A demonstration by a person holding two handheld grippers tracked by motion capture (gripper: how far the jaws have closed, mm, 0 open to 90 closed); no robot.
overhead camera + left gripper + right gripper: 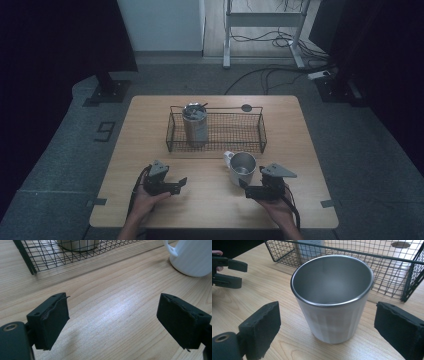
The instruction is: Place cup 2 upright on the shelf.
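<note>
My left tool [176, 184] was matte black, topped by a grey three-cornered plate, with a black cable trailing toward the lower left of the frame. My right tool [243, 184] matched it, its cable running to the lower right. Each jaw carried a thick black foam pad [263, 327] with ragged edges, and a brass-ringed screw hole [10, 327] marked the mount.

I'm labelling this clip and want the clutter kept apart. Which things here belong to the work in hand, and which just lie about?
In the job:
white mug, upright on the table, between the open jaws of the right gripper
wire basket, just behind it

Lying about:
steel tumbler, standing in the basket
left gripper, open over bare wood
dark round spot on the table
</note>
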